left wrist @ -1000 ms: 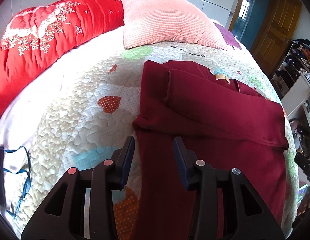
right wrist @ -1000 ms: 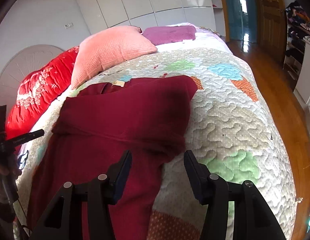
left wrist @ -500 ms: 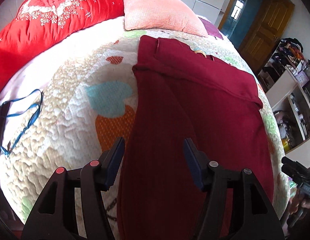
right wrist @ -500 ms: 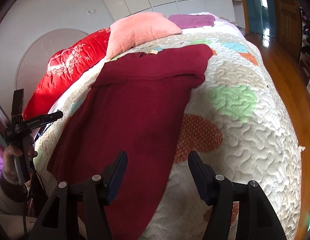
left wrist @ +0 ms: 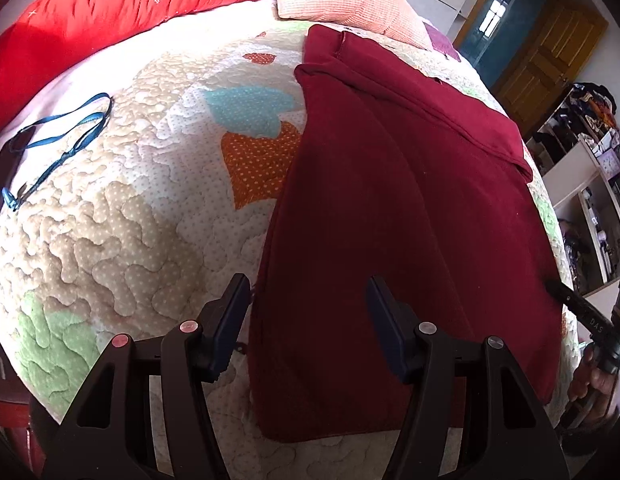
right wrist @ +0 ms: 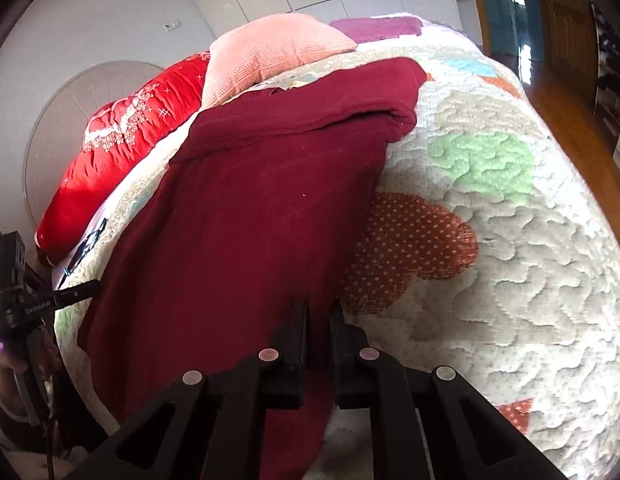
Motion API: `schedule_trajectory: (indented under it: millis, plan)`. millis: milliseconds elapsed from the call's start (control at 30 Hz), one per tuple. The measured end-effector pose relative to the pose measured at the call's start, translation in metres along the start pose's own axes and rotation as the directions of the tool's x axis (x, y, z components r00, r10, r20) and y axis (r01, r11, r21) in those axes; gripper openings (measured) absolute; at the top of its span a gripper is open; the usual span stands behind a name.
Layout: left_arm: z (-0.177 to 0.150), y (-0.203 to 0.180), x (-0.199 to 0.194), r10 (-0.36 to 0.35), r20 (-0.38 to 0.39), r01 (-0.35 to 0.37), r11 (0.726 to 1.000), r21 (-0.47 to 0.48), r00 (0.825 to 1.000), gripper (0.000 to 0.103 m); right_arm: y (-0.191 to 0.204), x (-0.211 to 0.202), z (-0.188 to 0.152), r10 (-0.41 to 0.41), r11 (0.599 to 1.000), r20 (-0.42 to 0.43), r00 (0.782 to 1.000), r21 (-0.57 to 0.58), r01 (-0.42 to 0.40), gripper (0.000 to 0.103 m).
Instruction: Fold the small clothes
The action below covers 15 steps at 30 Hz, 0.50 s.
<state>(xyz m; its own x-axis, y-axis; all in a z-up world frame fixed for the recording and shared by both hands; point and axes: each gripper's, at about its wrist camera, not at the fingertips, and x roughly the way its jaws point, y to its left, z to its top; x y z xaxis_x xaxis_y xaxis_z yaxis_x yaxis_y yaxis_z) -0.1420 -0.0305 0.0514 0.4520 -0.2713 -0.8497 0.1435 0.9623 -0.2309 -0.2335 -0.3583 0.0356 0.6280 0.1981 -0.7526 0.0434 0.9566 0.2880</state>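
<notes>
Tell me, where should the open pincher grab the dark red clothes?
Probably the near left corner of the dark red garment, coming from above: the hem lies flat there and the left gripper already straddles that side edge. The right gripper pinches the other side.

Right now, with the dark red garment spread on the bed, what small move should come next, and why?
Probably close the left claw on the near corner of the dark red garment. Its jaws stand open over that edge, while the right claw has just been closing and now pinches the cloth at the other near corner.
</notes>
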Motion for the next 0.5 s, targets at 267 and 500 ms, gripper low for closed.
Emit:
schedule_trajectory:
  millis: [267, 500]
  plan:
    - [-0.007, 0.01, 0.002, -0.033, -0.023, 0.032, 0.999, -0.022, 0.999, 0.06, -0.012, -0.011, -0.003, 0.045, 0.996, 0.004, 0.999, 0.079, -0.045, 0.007]
    - [-0.014, 0.01, 0.011, -0.039, -0.048, 0.039, 0.999, -0.007, 0.998, 0.065, -0.02, -0.033, -0.032, 0.19, 0.978, -0.079, 0.979, 0.099, -0.182, 0.056]
